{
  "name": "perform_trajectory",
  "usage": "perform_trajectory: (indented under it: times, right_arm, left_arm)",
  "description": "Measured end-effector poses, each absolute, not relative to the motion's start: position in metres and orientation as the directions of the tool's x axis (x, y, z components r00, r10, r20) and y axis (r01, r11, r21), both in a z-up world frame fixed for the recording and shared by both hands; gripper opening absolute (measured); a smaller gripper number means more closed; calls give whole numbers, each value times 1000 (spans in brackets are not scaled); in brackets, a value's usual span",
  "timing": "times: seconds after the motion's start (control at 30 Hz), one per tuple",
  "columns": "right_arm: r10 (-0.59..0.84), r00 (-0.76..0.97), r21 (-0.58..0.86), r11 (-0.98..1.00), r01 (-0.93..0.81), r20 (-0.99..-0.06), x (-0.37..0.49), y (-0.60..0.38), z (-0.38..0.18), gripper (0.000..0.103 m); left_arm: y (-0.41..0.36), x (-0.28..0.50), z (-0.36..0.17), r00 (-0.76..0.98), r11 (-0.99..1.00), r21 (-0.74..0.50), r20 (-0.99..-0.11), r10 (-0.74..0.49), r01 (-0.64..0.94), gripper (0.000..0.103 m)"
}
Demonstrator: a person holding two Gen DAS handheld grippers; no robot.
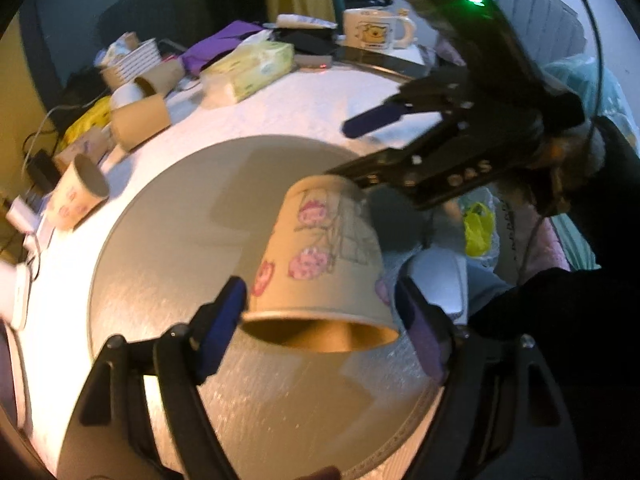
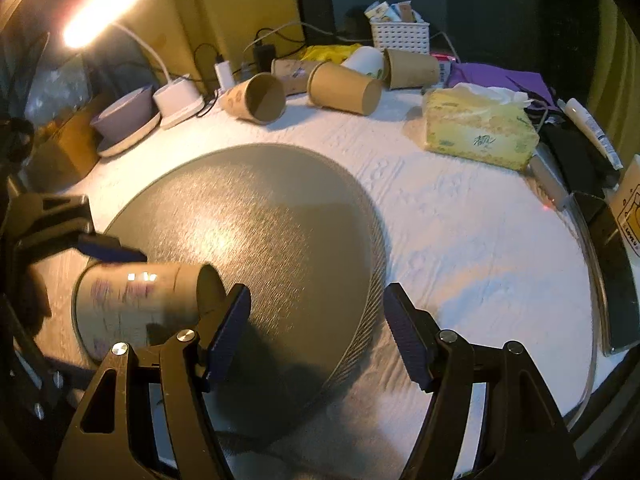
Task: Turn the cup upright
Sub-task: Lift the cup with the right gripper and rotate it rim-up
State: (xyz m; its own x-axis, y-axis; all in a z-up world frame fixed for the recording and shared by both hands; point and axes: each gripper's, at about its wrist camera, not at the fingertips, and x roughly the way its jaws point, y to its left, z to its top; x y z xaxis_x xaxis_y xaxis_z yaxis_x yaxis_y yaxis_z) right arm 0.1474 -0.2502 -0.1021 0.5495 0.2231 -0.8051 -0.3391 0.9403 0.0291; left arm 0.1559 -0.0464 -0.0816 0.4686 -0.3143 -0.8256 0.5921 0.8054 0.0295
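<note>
over the grey mat (image 1: 168, 240), the left gripper (image 1: 320, 328) holds the cup (image 1: 320, 256); right gripper (image 2: 318, 328) wide.

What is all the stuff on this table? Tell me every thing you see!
Flowered paper cup: one, cream with pink flowers, between the left claw's fingers, mouth toward the camera.
Round mat: one, grey, middle of the table.
Table cover: one, white.
Spare paper cups: several, mostly brown, lying at the far edge.
Tissue pack: one, yellow-green, far right.
Mug: one, white with a yellow bear, back edge.
Basket: one, white, at the back.
Lamp: one, lit, far left.
Left claw: around the cup.
Right claw: open, empty.
</note>
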Motion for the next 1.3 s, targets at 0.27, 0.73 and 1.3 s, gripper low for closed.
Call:
perform_trajectory:
  times: [0.27, 0.73, 1.3]
  right_arm:
    - [252, 536, 32, 922, -386, -806, 132, -238, -99, 72]
    - [305, 513, -18, 846, -532, -802, 118, -211, -75, 72]
    - [319, 397, -102, 657, -747, -860, 142, -127, -73, 72]
  left_arm:
    - [-18, 146, -81, 511, 892, 19, -825, -242, 453, 89]
    - [35, 116, -83, 586, 988, -35, -802, -117, 149, 89]
    - [92, 94, -81, 675, 985, -166, -732, -91, -47, 89]
